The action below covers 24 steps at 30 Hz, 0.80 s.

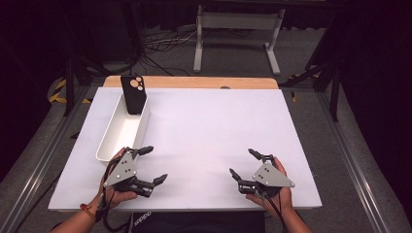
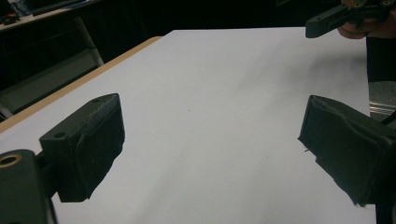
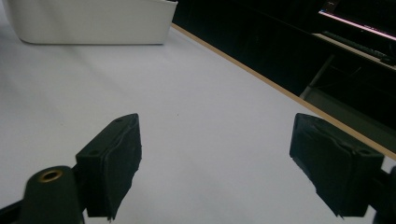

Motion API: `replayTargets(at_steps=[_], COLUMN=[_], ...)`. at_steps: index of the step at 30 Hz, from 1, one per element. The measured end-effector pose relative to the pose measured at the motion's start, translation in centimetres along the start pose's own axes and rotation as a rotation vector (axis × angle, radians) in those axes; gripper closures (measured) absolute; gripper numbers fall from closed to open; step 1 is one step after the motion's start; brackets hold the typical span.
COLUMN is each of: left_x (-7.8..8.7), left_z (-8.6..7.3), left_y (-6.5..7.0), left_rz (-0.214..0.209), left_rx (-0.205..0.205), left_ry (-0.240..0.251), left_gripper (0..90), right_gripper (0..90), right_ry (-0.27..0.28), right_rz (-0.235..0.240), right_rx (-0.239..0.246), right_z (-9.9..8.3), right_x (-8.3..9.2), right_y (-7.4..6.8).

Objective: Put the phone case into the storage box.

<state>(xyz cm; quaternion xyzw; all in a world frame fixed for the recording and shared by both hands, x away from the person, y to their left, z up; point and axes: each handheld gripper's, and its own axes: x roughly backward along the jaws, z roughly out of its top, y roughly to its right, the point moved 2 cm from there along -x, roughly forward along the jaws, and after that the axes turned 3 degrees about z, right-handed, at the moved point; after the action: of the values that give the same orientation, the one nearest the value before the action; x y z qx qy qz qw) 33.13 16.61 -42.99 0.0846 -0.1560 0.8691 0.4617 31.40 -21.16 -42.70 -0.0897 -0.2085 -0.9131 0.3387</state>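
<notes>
My left claw [image 1: 154,165] and right claw [image 1: 241,163] both gape wide and empty at the frame's bottom; the phone case [image 1: 133,94] leans in the white bin [image 1: 110,141], upper left.

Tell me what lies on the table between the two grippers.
Nothing: in the high view, the stretch of white table between the left gripper and the right gripper is bare. The white bin sits beyond the left gripper, off that line.
</notes>
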Motion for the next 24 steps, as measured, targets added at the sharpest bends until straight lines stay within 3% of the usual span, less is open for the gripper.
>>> replayTargets(at_steps=[6,8,15,18,24], left_x=[0.2,0.4,0.5,0.5,0.7], left_z=[-1.0,-1.6,-2.3,-2.3,-2.0], left_y=[0.0,-0.3,-0.6,-0.4,-0.3], left_rz=[-0.002,0.004,0.025,0.038,0.056], left_rx=[0.020,0.051,0.063,0.049,0.048], left_ry=[-0.023,-0.035,-0.049,-0.055,-0.029], left_gripper=[6.9,5.5,5.0,5.0,5.0], right_gripper=[16.7,16.1,15.0,15.1,14.2], right_ry=[0.004,0.005,0.011,0.005,0.016], right_rz=[0.004,0.008,0.033,0.015,0.015], right_rx=[-0.001,-0.002,0.005,0.012,0.000], right_z=[0.2,0.2,0.1,-0.1,-0.1], right_x=[0.1,0.1,0.1,0.2,0.6], right_y=[-0.2,-0.2,-0.4,-0.4,-0.2])
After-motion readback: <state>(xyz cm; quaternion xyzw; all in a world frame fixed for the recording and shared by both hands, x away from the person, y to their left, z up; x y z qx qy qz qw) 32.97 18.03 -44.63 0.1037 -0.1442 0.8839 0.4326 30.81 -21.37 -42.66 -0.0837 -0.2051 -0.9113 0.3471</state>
